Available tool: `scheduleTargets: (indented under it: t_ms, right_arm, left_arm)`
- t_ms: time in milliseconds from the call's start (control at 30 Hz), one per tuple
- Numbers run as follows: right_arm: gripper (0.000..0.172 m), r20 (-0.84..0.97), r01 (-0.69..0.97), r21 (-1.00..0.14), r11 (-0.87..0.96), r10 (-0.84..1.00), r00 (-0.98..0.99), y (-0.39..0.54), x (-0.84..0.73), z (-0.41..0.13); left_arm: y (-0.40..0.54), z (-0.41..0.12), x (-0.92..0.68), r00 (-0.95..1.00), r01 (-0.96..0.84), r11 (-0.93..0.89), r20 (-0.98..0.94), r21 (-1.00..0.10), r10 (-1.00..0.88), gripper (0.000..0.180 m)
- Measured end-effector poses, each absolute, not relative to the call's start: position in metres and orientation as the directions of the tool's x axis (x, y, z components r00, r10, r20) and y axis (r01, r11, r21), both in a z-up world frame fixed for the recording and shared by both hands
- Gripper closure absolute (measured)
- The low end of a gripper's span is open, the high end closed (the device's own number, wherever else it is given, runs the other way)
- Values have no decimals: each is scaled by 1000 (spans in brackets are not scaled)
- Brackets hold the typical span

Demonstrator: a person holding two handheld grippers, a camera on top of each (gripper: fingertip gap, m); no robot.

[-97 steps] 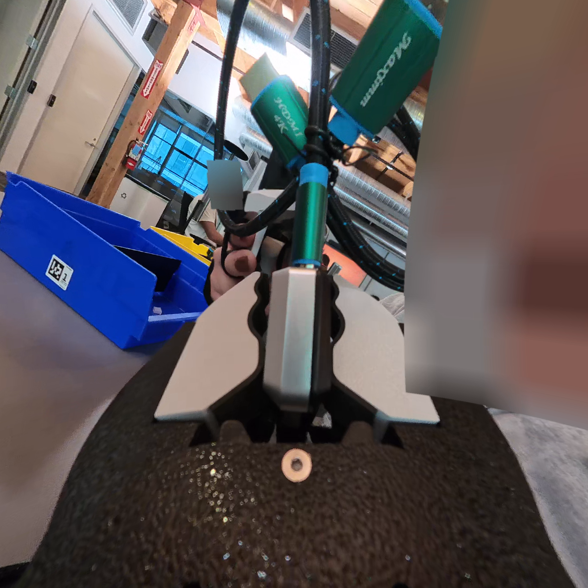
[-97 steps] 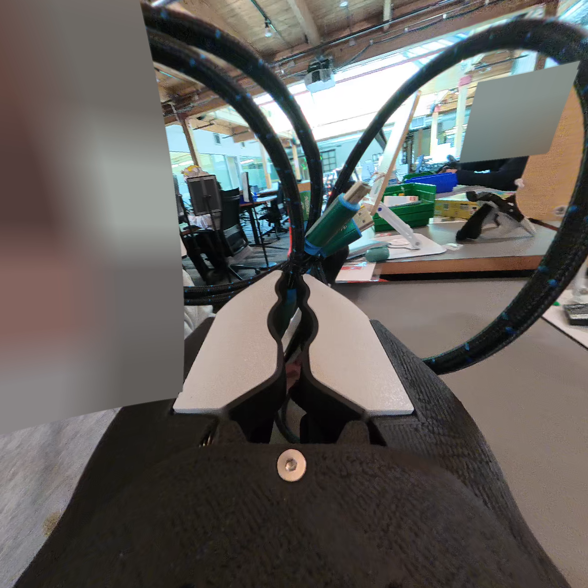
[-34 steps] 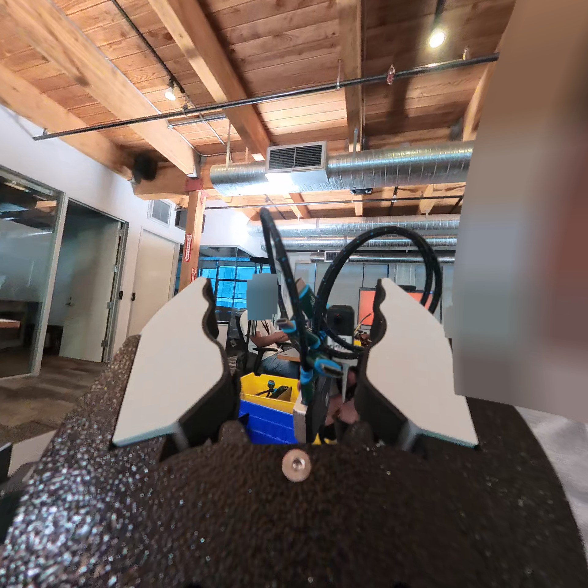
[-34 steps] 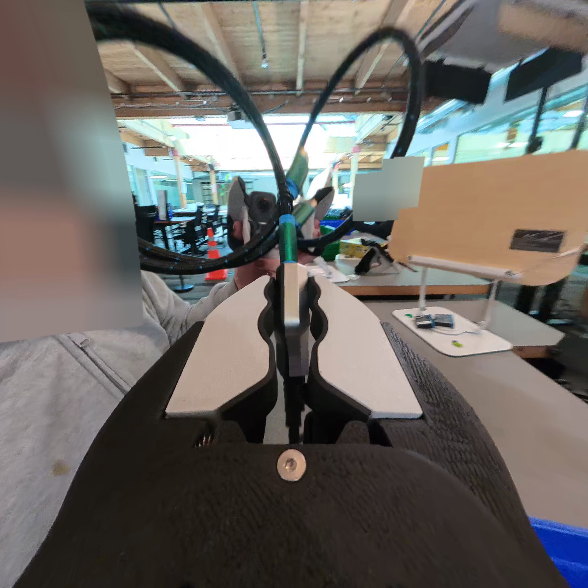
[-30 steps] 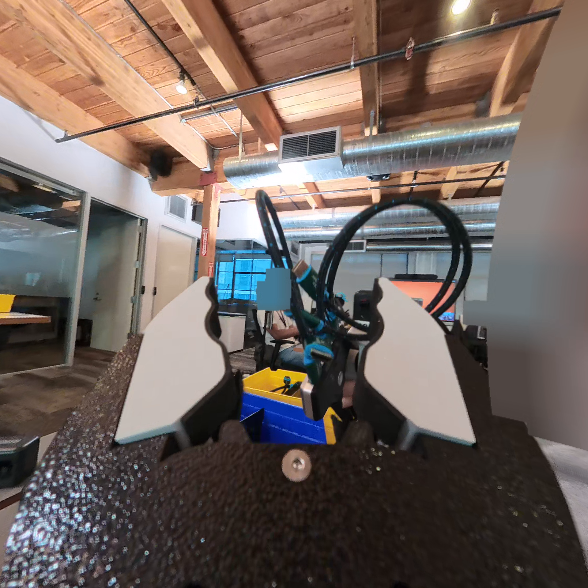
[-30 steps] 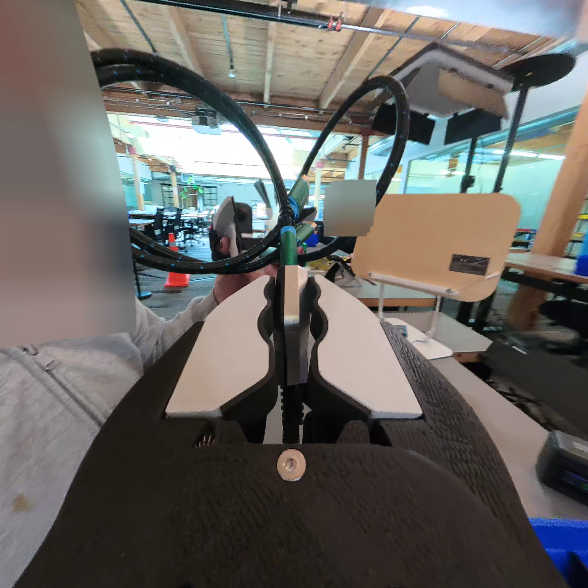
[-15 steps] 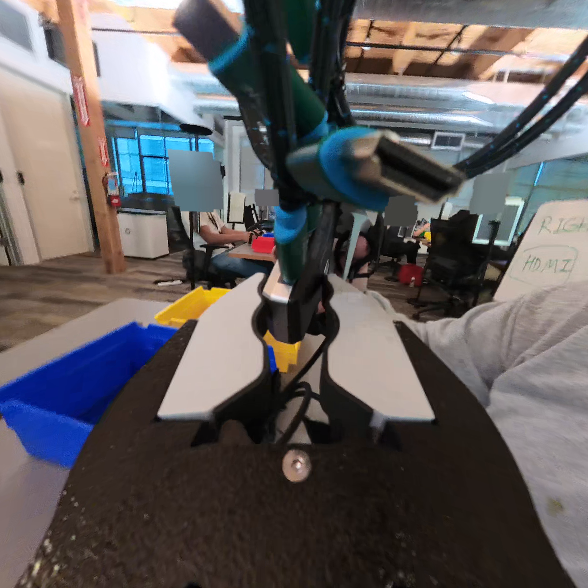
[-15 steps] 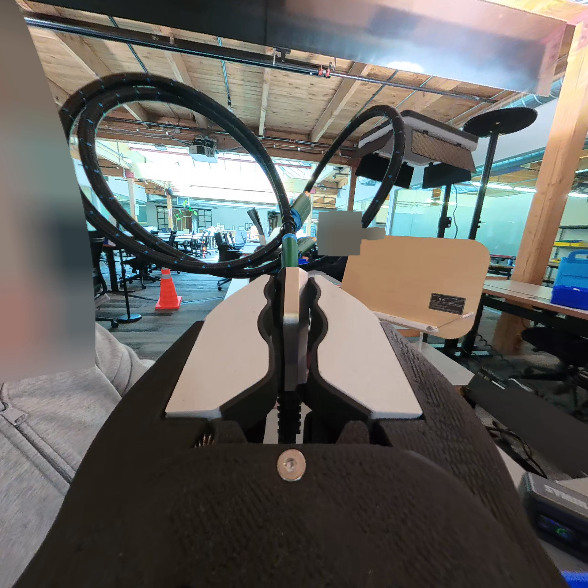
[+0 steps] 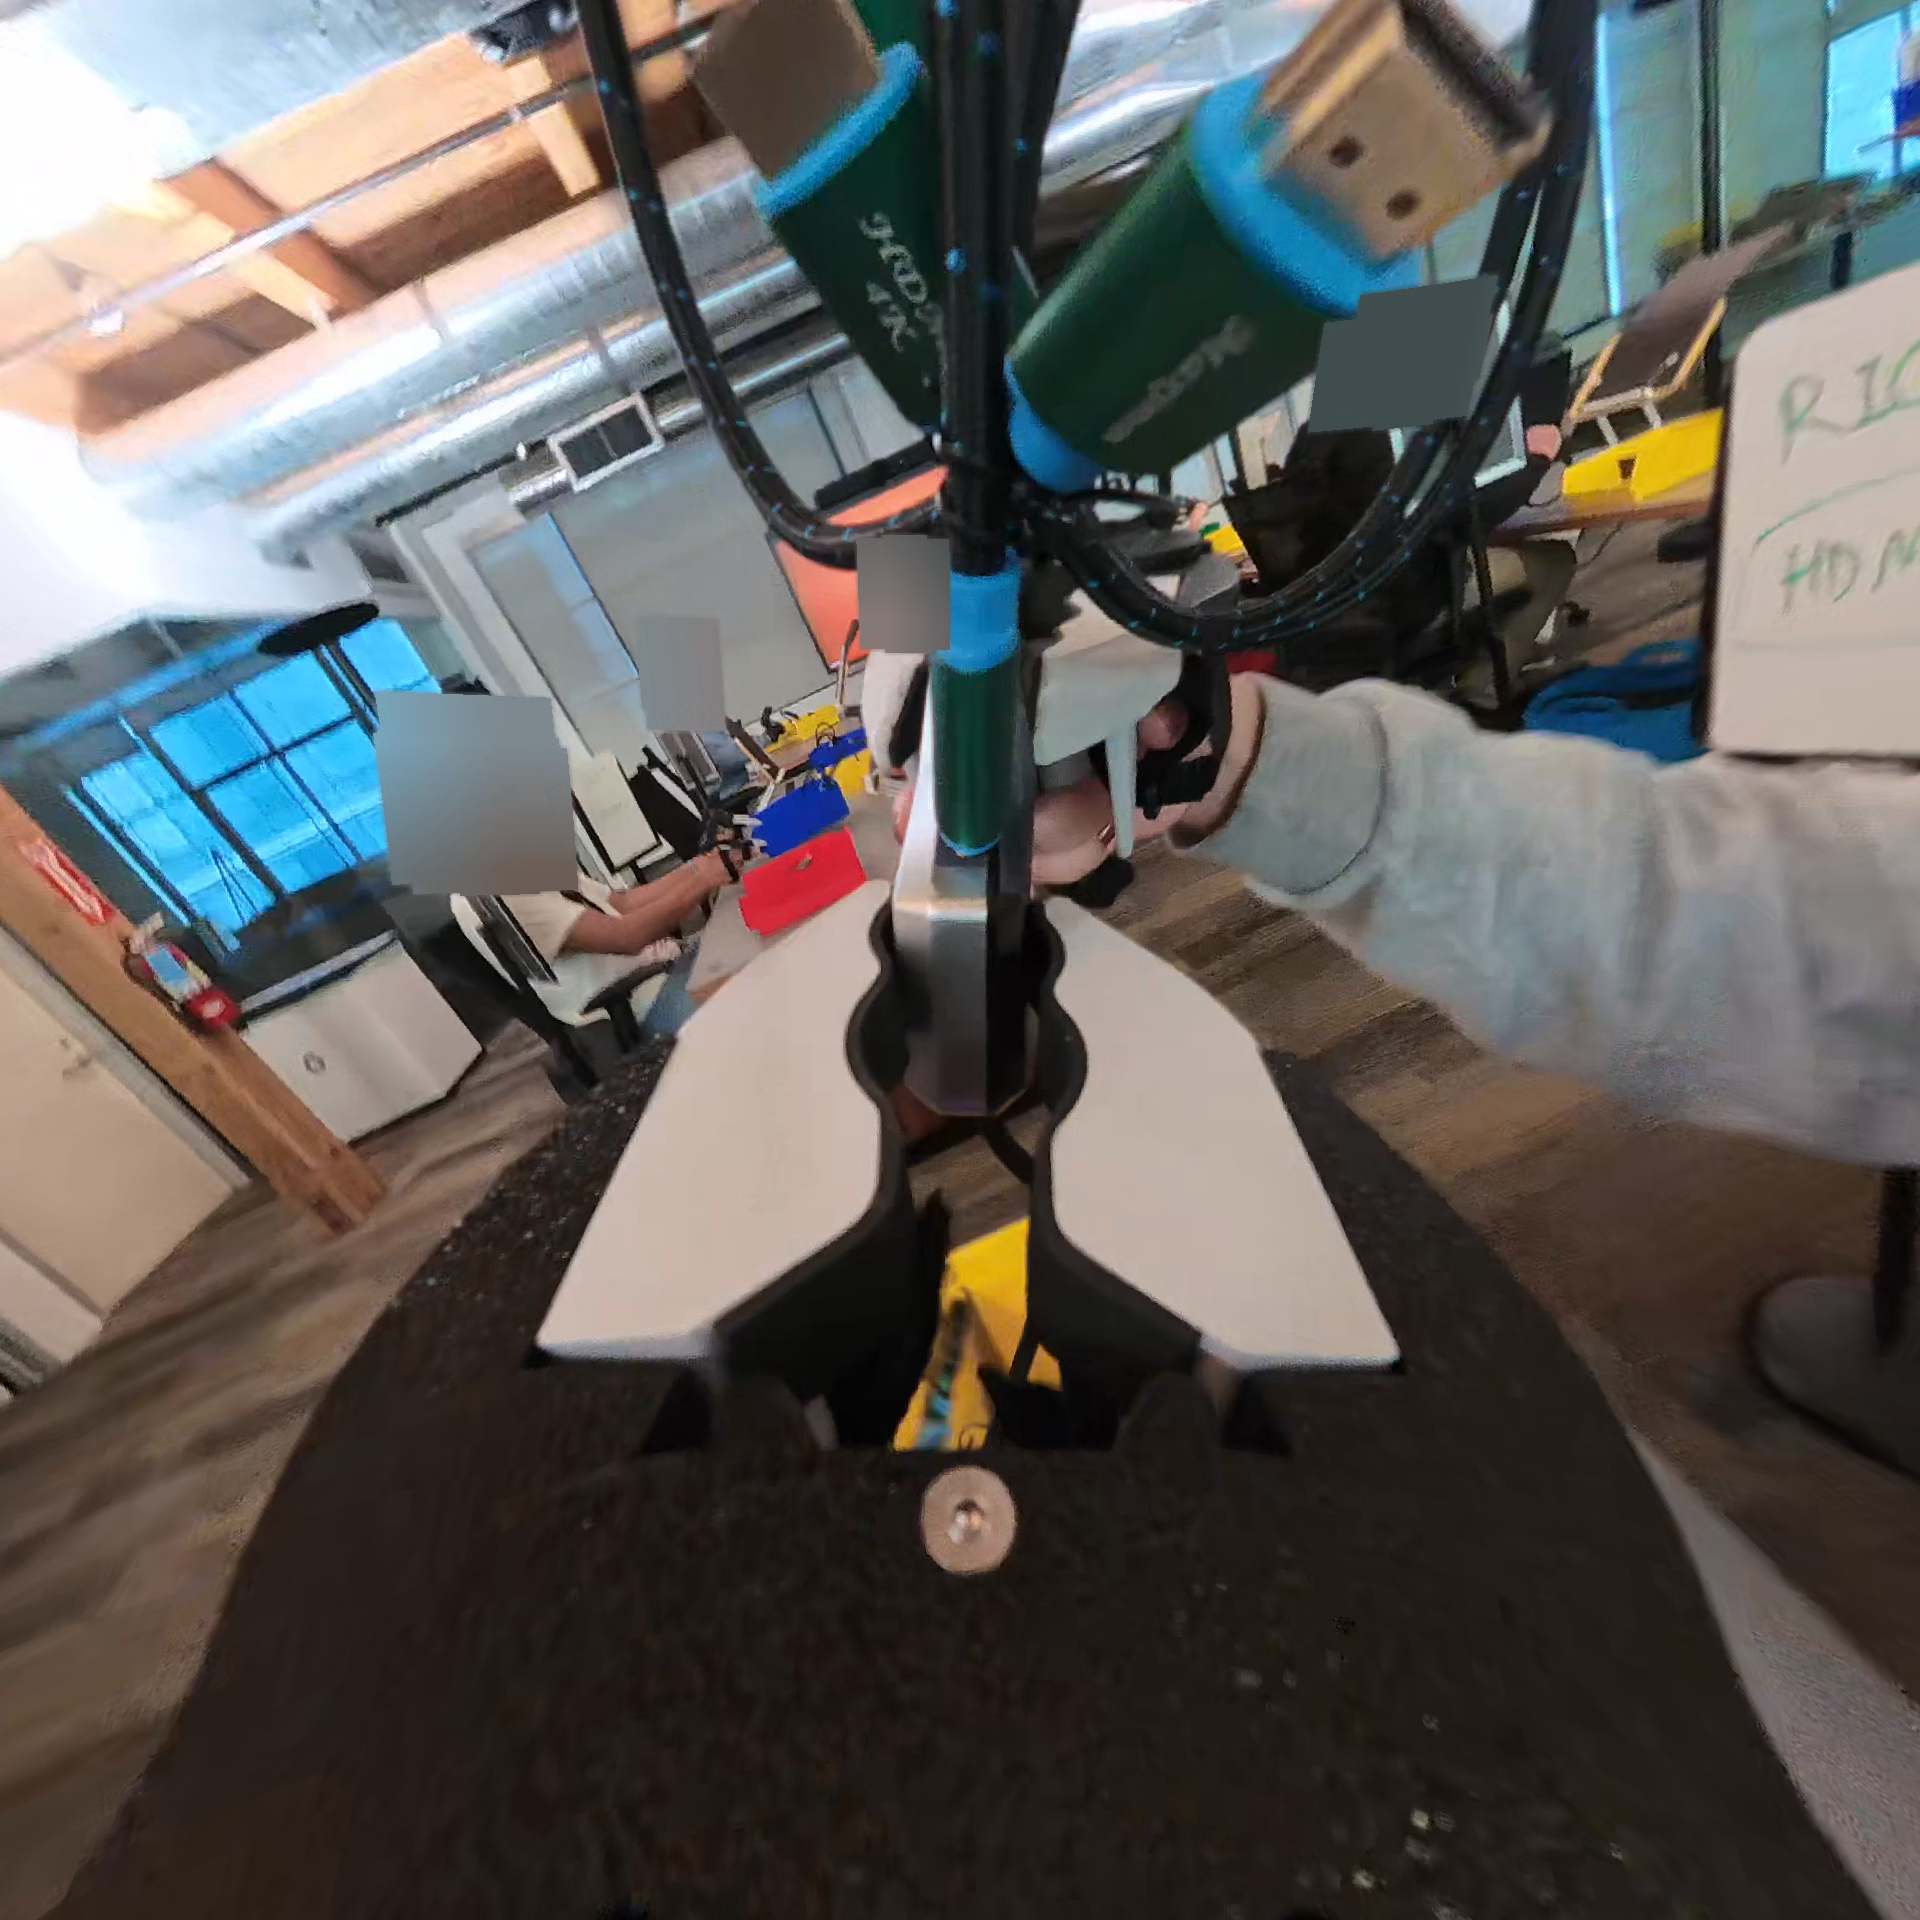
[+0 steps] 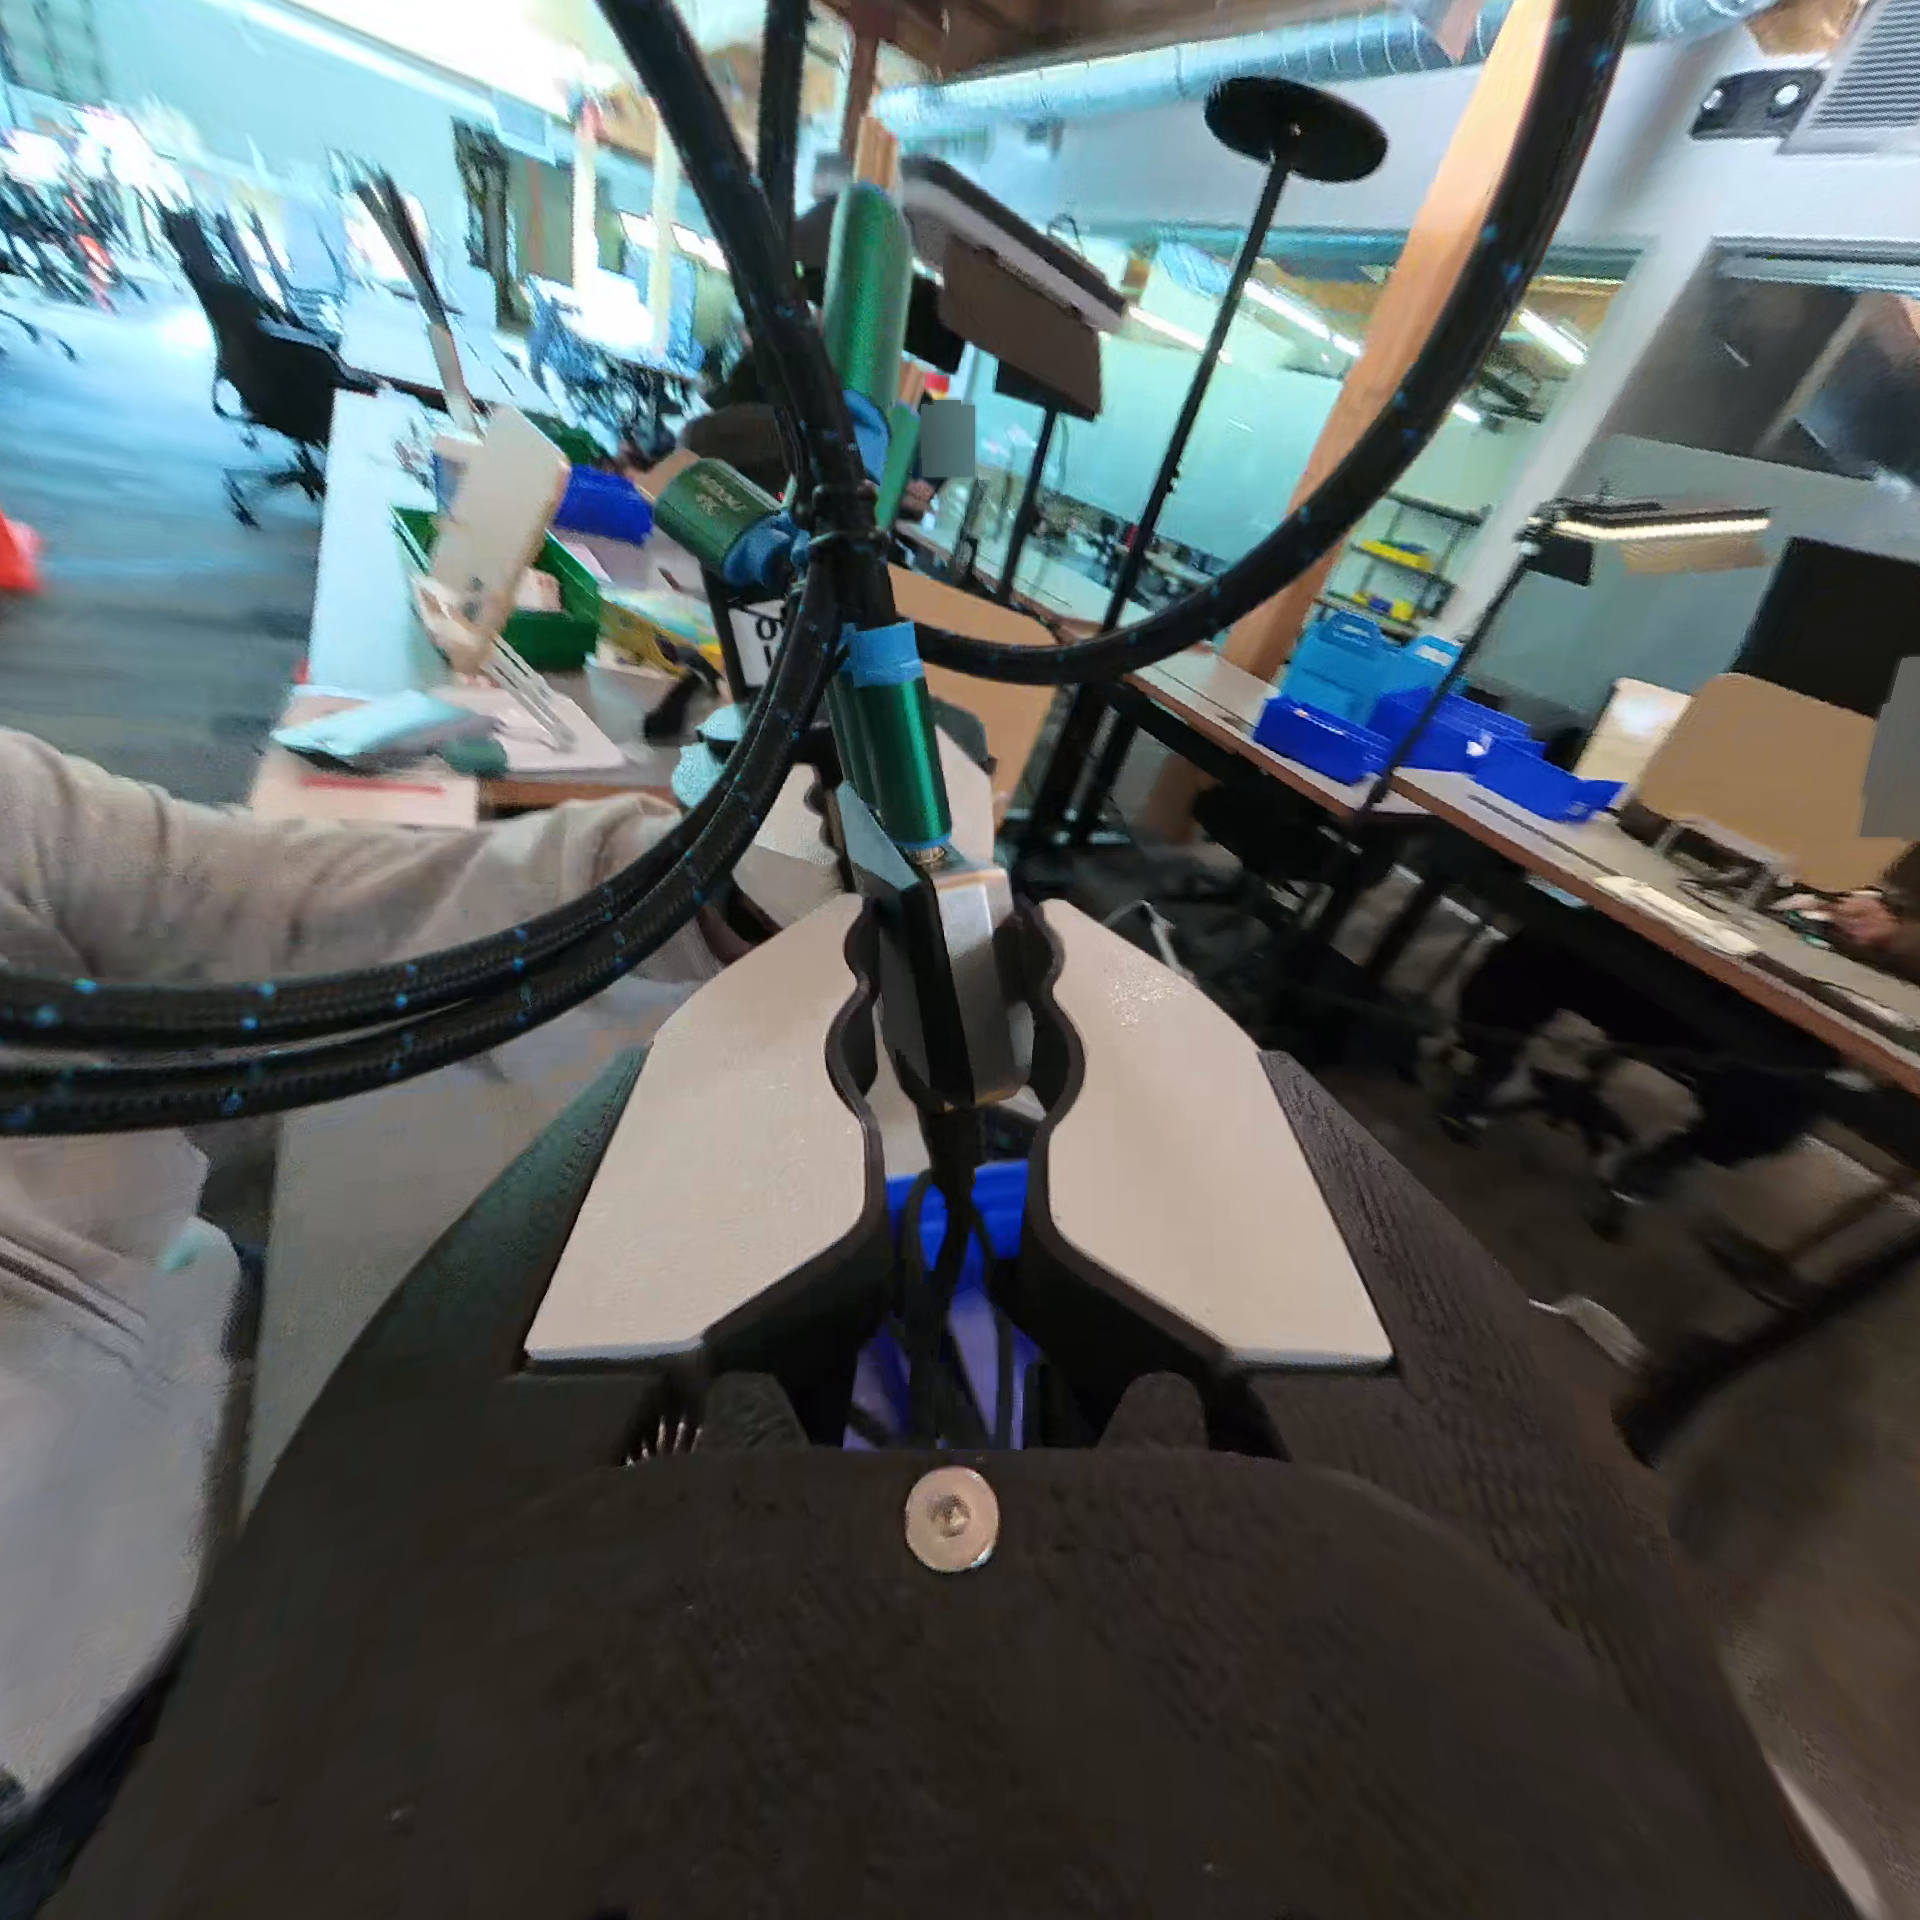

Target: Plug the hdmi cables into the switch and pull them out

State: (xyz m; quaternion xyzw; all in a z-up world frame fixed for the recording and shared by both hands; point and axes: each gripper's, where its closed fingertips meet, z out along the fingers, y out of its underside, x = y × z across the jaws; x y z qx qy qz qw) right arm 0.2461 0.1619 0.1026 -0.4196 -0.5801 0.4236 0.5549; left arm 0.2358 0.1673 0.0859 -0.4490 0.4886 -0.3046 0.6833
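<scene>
between the left tool [image 9: 961, 987] pads sits a silver adapter [image 9: 940, 997], gripped; the right tool [image 10: 951, 997] clamps it too, so keep both square under the cable [image 10: 312, 997] bundle.

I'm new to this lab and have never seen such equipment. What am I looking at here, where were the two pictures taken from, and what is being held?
No robot arm here: a person holds a two-finger gripper in each hand, each with a camera looking forward along its pale fingers.

In the left wrist view, the left gripper is closed on a silver and black adapter block with a green plug seated in it. Beyond it you see the person's grey sleeve and other hand.

In the right wrist view, the right gripper stands around the same block, seen from the opposite side.

Black braided cable loops overhead, with two more green connectors dangling. The bundle is in mid-air; desks with blue bins stand behind.
</scene>
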Motion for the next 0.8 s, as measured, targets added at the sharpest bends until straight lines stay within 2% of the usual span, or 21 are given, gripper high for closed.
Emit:
scheduleTargets:
  t_ms: [133,300,500,667,800]
  right_arm:
    - [146,392,113,-916,384,919,54,212,278,114]
    - [145,373,114,-925,363,924,83,277,295,87]
    - [145,252,103,-963,248,967,28,336,292,1]
    - [146,136,203,-970,133,991,2,372,289,-80]
    - [148,67,344,-936,70,998,-21,388,290,-134]
  left_arm:
    - [224,91,267,310,-41,428,-419,-903,-853,159]
    - [286,54,282,333,-34,327,-319,-944,-887,159]
    - [339,-33,275,377,-190,173,-235,-966,-896,159]
    - [369,-116,269,387,-355,-48,-100,-934,-916,159]
    - [380,-173,267,365,-494,-188,-6,-849,-931,158]
